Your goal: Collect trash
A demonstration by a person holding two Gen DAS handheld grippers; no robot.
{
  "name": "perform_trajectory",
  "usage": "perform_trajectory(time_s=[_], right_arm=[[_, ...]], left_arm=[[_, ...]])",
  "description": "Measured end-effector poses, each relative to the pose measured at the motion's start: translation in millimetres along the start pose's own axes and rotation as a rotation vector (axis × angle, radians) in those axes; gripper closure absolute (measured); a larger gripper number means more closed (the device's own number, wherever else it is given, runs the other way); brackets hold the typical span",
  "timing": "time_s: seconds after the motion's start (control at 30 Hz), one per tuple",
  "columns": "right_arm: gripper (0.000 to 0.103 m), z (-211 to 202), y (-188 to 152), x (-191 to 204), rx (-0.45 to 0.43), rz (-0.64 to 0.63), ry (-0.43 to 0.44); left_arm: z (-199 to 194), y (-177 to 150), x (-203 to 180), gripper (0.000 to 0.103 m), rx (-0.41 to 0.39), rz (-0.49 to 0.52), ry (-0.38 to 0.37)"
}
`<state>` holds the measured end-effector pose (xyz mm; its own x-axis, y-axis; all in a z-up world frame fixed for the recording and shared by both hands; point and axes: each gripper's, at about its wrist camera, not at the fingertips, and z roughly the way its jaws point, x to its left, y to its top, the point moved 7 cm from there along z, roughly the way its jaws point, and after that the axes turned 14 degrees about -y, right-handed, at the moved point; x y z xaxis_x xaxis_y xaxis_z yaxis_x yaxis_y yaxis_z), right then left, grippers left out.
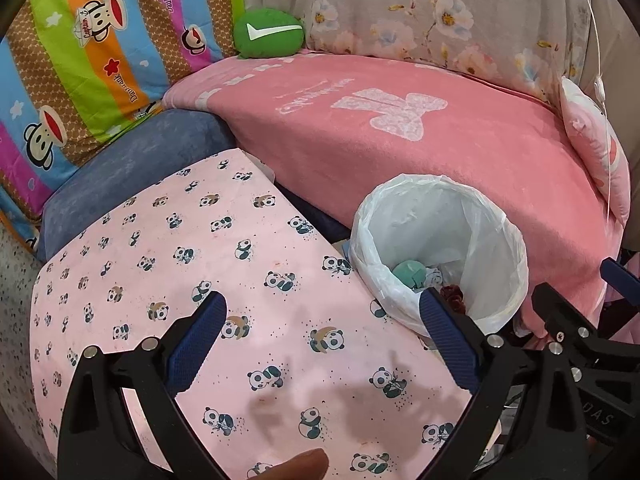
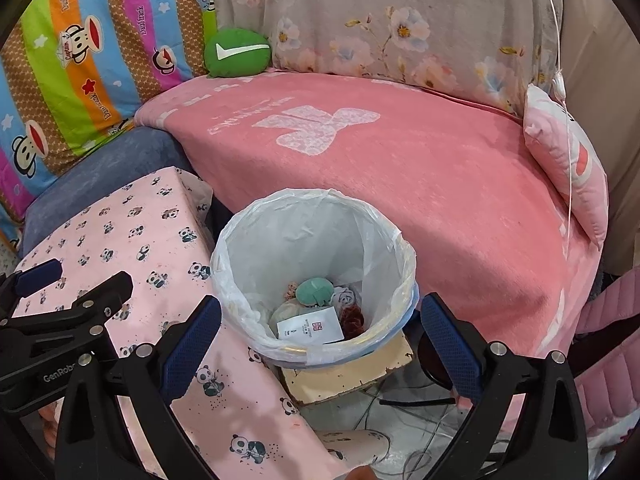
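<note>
Here both hand-held grippers [image 1: 322, 332] [image 2: 320, 334] gape empty; the lined bin [image 2: 316, 240] stands upright, mouth upward.

A pink blanket [image 2: 420, 184] covers the sofa at twelve o'clock, backed by a grey floral cloth [image 2: 400, 20]; a striped cartoon quilt [image 1: 80, 60] hangs at ten o'clock, a green cushion [image 1: 269, 33] between them

both tools gape wide — left tool [image 1: 322, 326], right tool [image 2: 320, 330] — gripping nothing.
</note>
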<state>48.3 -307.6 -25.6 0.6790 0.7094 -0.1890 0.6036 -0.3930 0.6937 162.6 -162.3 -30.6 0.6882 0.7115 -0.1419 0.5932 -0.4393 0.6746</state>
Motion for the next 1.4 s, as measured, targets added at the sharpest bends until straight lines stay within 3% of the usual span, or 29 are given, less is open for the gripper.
perform_trajectory(time_s=[0.4, 1.4], right_arm=[[0.007, 4.1, -4.3, -4.0, 0.008, -0.004, -0.018], [0.007, 7.1, -10.9, -6.0, 0.020, -0.004, -0.020]], left_arm=[[2.3, -2.6, 4.5, 0.010, 0.009, -0.025, 0.042], [4.9, -7.8, 1.0, 0.010, 0.032, -0.018, 0.036]])
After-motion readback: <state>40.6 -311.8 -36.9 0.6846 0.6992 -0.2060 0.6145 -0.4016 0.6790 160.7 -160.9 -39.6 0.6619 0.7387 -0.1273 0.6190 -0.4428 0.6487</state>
